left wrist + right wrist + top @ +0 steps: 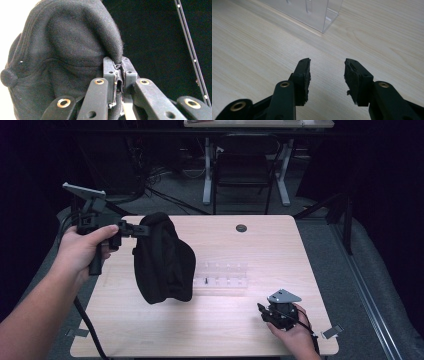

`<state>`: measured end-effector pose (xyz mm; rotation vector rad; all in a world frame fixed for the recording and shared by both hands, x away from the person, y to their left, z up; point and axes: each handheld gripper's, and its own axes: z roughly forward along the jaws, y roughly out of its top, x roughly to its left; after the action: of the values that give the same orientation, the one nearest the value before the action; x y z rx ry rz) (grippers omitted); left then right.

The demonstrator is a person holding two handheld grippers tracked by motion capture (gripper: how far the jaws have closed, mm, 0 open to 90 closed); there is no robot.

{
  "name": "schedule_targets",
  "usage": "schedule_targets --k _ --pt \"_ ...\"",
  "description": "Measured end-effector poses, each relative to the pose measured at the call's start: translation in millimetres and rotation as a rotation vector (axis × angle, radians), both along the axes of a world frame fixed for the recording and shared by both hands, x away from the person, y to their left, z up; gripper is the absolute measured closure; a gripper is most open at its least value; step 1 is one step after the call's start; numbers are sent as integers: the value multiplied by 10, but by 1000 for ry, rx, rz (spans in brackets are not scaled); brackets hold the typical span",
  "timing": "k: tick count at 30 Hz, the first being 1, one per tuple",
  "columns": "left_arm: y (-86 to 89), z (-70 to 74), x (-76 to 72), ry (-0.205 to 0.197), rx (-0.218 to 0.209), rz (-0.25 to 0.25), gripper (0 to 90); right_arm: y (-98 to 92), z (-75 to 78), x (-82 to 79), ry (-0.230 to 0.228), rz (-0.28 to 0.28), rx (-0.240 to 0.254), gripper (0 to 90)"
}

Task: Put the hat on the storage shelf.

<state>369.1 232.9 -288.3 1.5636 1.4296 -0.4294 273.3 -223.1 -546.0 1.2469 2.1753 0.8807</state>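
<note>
Left tool [131,230] clenched on edge of black cap [164,259], cap lifted clear above table [210,330]. Right tool [327,75] released, resting low near clear acrylic rack [221,279]. Pickup done; placement judged pending.

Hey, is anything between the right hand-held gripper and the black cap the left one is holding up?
Yes, partly. The clear plastic rack sits on the table between the open right hand-held gripper and the black cap, which hangs from the left hand-held gripper, shut on its edge.
</note>
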Motion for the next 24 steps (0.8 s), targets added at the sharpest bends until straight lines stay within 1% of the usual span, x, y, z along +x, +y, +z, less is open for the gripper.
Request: schedule_targets --k 3,8,17,18,23,24 --pt "-54 -6 60 1 -3 5 853 -2 6 -1 1 3 -5 556" --pt "-153 -9 156 4 0 12 853 -4 1 3 -1 -1 7 556" --pt "-310 -4 277 2 9 26 853 -14 4 5 2 3 14 556" --pt "-345 -9 302 -1 14 24 853 -15 8 4 0 5 6 556" --pt "-400 -17 342 0 21 26 853 -23 11 4 -1 6 5 556" --pt "-411 -19 351 0 21 31 853 -24 9 4 1 6 11 556"
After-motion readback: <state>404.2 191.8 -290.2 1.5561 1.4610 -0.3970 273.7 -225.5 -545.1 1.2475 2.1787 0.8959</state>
